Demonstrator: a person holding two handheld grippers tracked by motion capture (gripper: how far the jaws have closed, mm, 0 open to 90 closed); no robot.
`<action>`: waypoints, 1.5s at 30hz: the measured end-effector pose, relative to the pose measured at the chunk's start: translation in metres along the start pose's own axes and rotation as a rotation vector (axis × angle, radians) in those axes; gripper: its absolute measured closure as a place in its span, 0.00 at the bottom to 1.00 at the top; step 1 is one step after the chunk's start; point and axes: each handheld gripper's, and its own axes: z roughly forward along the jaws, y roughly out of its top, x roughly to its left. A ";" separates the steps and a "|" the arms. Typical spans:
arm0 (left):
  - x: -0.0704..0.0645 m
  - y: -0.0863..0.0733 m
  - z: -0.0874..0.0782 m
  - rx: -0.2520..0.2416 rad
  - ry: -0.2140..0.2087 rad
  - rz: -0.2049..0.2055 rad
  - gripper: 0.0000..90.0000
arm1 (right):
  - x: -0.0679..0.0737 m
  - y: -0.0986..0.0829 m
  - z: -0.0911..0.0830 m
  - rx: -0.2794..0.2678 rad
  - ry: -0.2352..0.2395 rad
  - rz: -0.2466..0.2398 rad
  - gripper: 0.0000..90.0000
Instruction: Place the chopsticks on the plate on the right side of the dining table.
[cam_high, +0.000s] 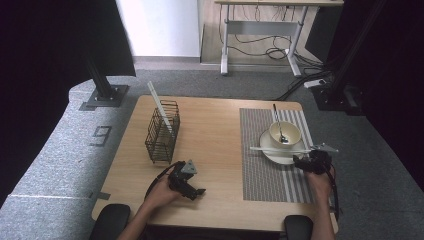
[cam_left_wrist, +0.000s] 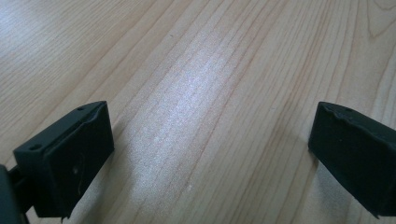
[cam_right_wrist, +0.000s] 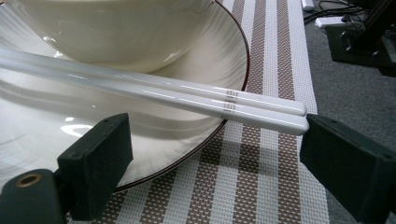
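Right claw (cam_right_wrist: 212, 154) wide open around the thick ends of white chopsticks (cam_right_wrist: 154, 91), which lie across the plate (cam_right_wrist: 224, 51) rim at 6 o'clock of the bowl (cam_high: 284, 133). Chopsticks look light, stiff, glossy-slippery; grip the banded ends overhanging the placemat (cam_right_wrist: 261, 177). Left claw (cam_left_wrist: 210, 154) wide, empty over bare table (cam_left_wrist: 201, 70). Open room toward the wire basket (cam_high: 162, 132) at 10 o'clock.
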 end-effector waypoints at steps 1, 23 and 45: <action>0.000 0.000 0.000 0.000 0.000 0.000 0.00 | 0.000 0.000 0.000 0.000 0.000 0.000 0.10; 0.000 0.000 0.000 -0.001 0.000 -0.003 0.00 | 0.011 0.008 -0.038 -0.015 0.001 -0.082 0.02; 0.000 0.000 0.000 -0.001 0.002 -0.001 0.00 | 0.050 0.010 -0.098 -0.009 0.084 -0.110 0.01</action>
